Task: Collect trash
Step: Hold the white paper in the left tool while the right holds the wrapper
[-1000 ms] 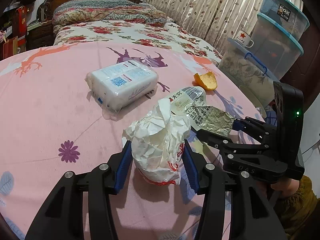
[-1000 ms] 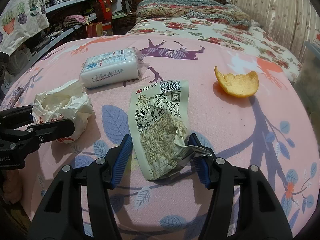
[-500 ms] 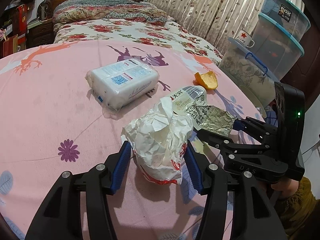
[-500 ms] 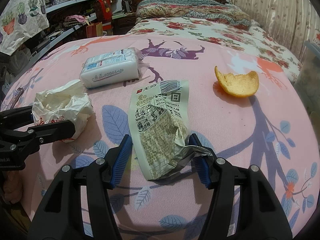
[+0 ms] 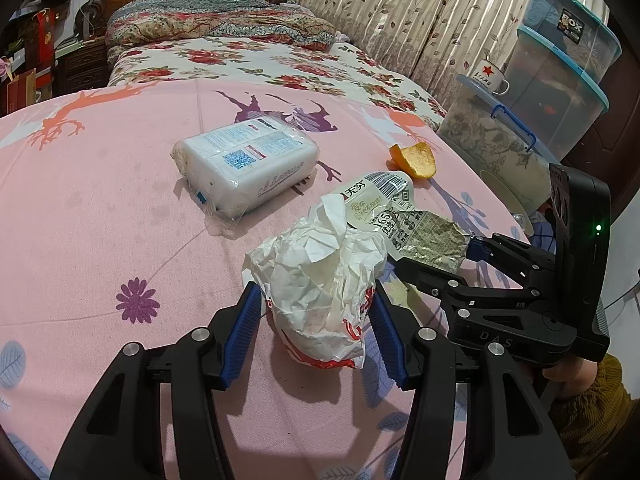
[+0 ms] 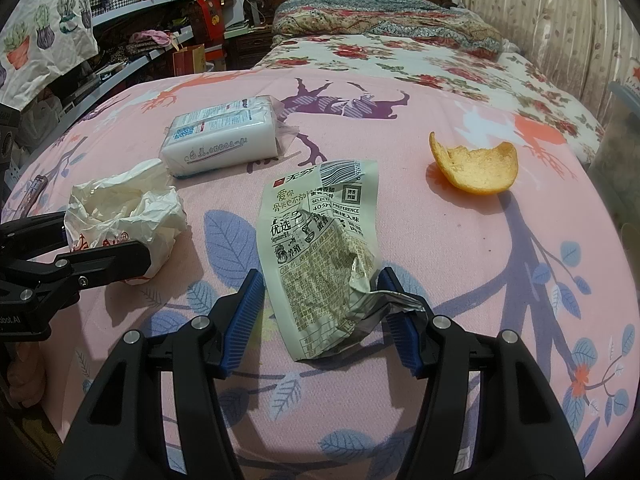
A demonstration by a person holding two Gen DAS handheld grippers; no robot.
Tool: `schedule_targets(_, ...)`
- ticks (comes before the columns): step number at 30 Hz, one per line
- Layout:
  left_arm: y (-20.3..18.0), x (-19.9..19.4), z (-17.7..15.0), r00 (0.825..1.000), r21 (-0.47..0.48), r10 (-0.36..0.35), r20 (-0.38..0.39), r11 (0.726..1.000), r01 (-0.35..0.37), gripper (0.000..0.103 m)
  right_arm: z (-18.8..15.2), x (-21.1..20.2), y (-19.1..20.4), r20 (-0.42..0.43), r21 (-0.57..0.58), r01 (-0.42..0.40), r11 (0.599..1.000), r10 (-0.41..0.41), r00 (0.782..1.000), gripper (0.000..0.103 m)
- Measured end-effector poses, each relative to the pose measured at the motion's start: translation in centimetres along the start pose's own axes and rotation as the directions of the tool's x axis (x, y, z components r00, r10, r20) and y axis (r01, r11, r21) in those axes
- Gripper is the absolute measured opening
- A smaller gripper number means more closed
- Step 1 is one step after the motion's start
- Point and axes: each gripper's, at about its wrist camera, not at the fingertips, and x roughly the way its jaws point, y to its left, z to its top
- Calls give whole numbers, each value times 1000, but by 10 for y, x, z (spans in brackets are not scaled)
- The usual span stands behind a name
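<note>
A crumpled white paper bag (image 5: 320,276) with red print lies on the pink bedspread (image 5: 100,208) between the blue pads of my left gripper (image 5: 316,292). The left pad stands clear of it, so the jaws are open around it. An empty silver-green snack wrapper (image 6: 320,248) lies flat between the pads of my right gripper (image 6: 320,276), which is open; its torn foil end brushes the right pad. An orange peel (image 6: 476,168) sits farther off to the right. In the right wrist view, my left gripper (image 6: 106,236) flanks the paper bag (image 6: 128,208).
A sealed white tissue pack (image 5: 248,160) lies beyond the bag. Stacked clear storage boxes (image 5: 560,92) and a white mug (image 5: 490,74) stand past the bed's right edge. Cluttered shelves (image 6: 132,40) line the left; a floral quilt (image 6: 400,56) and the headboard are at the back.
The left gripper's pads have spread a little off the paper bag, which now sits loose between them. The right gripper and the wrapper have not moved.
</note>
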Motion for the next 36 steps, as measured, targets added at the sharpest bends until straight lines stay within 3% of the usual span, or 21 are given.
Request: schedule_targets(36, 2, 1, -1, 1000, -11, 1, -5, 1000, -1, 56, 0, 1, -1, 0, 1, -1, 1000, 1, 1000, 61)
